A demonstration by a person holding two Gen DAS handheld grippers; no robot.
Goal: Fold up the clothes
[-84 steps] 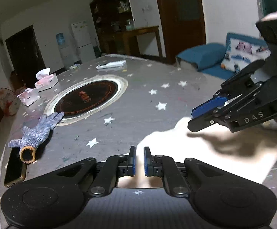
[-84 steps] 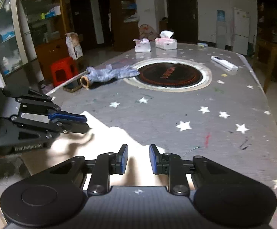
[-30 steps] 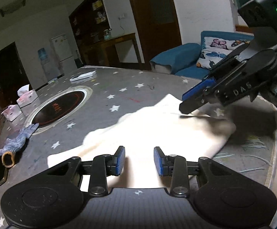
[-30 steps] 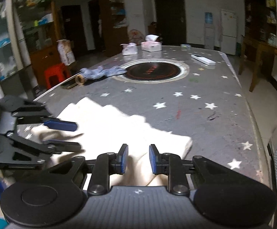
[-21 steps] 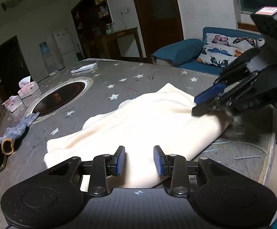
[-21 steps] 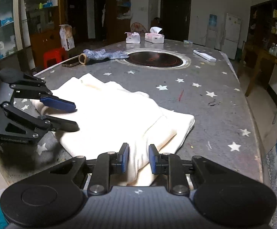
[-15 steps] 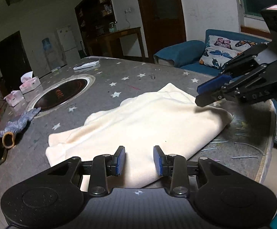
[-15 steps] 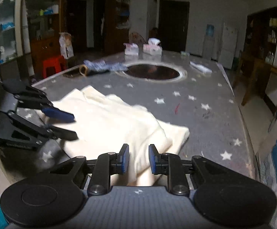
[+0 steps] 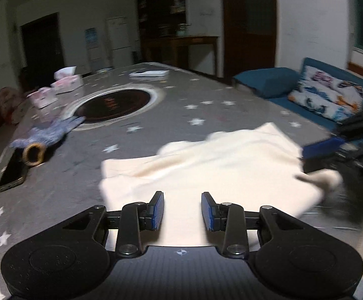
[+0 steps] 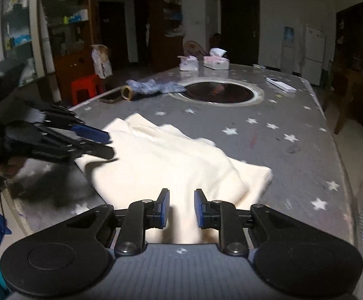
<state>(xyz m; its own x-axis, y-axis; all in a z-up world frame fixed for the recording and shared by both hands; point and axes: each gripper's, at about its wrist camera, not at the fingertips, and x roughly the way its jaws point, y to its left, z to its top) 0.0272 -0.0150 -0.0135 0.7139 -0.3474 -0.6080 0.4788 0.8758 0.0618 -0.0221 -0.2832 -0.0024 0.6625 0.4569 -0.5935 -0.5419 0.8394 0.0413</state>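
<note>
A cream garment (image 9: 214, 165) lies folded in layers at the near end of a grey star-patterned table (image 9: 181, 107); it also shows in the right wrist view (image 10: 171, 160). My left gripper (image 9: 182, 211) is open and empty, just above the garment's near edge. My right gripper (image 10: 180, 208) is open and empty over the garment's other near edge. In the left wrist view the right gripper (image 9: 331, 155) sits at the garment's right corner. In the right wrist view the left gripper (image 10: 98, 141) hovers at the garment's left edge.
A round black hotplate (image 9: 116, 103) is set in the table's middle. A blue-grey work glove (image 9: 48, 135) and a phone (image 9: 12, 172) lie at the left edge. Tissue boxes (image 9: 66, 85) and a white remote (image 9: 148, 74) sit farther back. A blue sofa (image 9: 306, 87) stands to the right.
Both grippers have pulled back toward the table's near edge and the views have swung left. The garment now lies folded in layers, released, with both jaws open.
</note>
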